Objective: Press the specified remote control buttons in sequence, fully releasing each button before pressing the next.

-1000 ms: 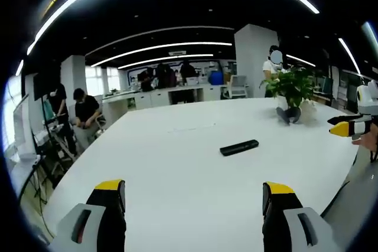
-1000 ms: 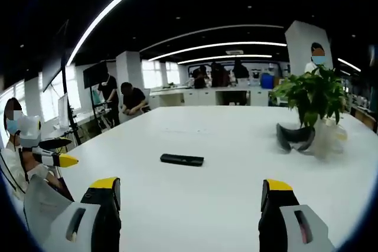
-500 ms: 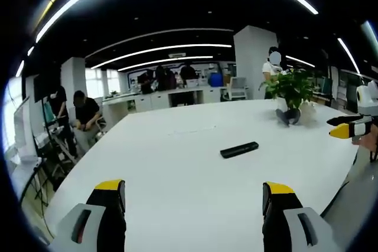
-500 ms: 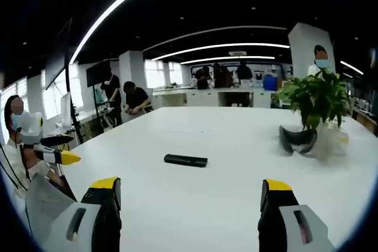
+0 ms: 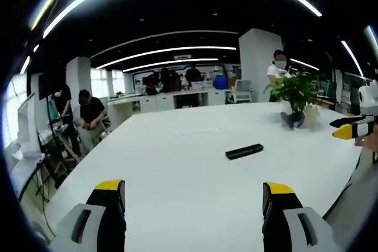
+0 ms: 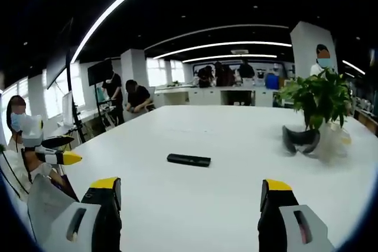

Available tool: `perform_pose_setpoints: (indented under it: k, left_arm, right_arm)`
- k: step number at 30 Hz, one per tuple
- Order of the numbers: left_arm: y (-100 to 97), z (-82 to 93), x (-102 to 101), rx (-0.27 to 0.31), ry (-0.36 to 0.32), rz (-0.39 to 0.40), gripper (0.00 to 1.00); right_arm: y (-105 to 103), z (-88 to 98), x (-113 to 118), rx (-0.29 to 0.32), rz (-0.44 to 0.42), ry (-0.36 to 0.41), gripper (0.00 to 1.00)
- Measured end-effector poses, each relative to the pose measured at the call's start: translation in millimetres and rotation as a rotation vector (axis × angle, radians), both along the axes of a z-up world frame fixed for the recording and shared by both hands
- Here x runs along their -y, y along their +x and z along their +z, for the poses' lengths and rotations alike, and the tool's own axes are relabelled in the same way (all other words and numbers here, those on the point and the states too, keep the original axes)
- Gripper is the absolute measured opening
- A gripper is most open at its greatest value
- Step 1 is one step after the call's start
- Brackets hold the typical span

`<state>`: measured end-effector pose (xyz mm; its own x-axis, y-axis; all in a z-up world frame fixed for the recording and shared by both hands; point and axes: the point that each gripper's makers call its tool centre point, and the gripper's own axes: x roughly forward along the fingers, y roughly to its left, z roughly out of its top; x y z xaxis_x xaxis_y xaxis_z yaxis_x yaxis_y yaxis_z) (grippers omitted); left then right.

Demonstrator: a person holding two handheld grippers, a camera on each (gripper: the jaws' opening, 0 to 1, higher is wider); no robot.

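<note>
A black remote control (image 5: pixel 244 151) lies flat on the white table (image 5: pixel 177 175), well ahead of my left gripper (image 5: pixel 194 196), whose jaws stand wide apart and hold nothing. In the right gripper view the same remote control (image 6: pixel 188 160) rests mid-table, ahead of my right gripper (image 6: pixel 190 196), also open and empty. The right gripper's yellow tip (image 5: pixel 342 131) enters the left gripper view at the far right edge. At the left edge of the right gripper view the left gripper's yellow tip (image 6: pixel 69 158) pokes in.
A potted green plant (image 6: pixel 318 101) stands on the table at the right with a dark curved object (image 6: pixel 300 139) leaning at its base. Several people sit and stand around desks (image 5: pixel 171 95) beyond the table's far end. A person (image 6: pixel 18 128) stands at the left edge.
Both views have shifted slightly, so the remote sits a little further right in each. Both grippers stay open, and the remote lies where it was on the table.
</note>
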<state>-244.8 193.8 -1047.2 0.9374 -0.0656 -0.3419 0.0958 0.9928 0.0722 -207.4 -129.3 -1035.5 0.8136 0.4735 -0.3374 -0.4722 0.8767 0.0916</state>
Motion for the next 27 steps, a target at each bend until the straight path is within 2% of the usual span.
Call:
perform_pose_setpoints:
  k: [12,18,22,27]
  left_arm:
    - [-2.4,-0.1,3.7,-0.010,0.033,-0.021,1.00]
    - [-2.6,2.0,1.4,-0.017,0.025,-0.017,1.00]
    - [0.2,6.6,1.6,-0.008,0.073,-0.027,1.00]
    - [4.1,5.4,3.8,-0.008,0.061,-0.021,1.00]
  right_arm:
    - [-6.2,-7.0,-4.1,-0.013,0.019,-0.008,0.98]
    - [-4.8,-6.1,-5.5,-0.011,0.020,0.000,0.98]
    - [-3.9,-7.2,-5.7,-0.011,0.025,-0.009,0.97]
    - [-4.8,-6.1,-6.3,-0.009,0.027,0.001,0.97]
